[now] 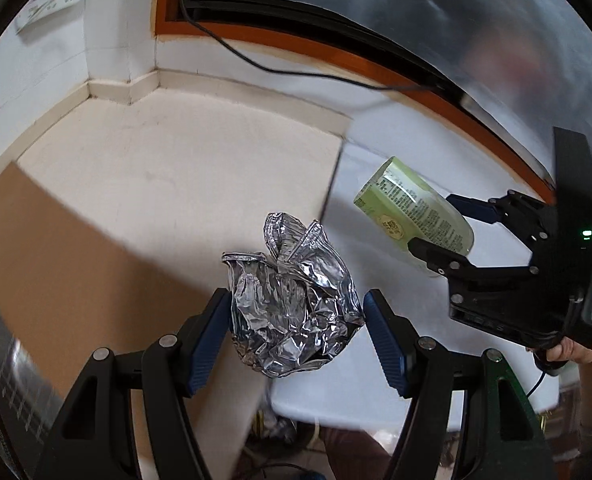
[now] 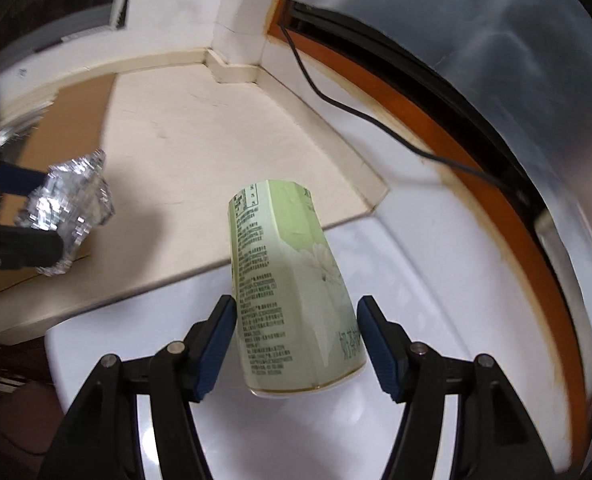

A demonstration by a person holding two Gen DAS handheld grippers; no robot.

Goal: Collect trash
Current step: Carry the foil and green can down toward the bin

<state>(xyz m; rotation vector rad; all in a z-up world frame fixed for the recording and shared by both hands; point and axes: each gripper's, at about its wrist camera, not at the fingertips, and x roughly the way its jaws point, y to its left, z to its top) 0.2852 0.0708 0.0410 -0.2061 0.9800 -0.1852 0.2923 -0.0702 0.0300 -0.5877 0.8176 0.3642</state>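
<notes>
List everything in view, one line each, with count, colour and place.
Foil wad: one, silver, held in the left gripper.
Carton: one, pale green, held in the right gripper.
Cardboard sheet: one, brown, on the cream surface.
Cable: one, black, along the orange frame.
Table: one, white, below the carton.
Left gripper: one, black, blue pads.
Right gripper: one, black, blue pads.
Hand: one, on the right gripper's handle.

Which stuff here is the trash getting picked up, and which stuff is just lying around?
Trash being collected:
- crumpled foil, held in the left gripper
- green carton, held in the right gripper

Just lying about:
- black cable
- brown cardboard sheet
- white table
</notes>
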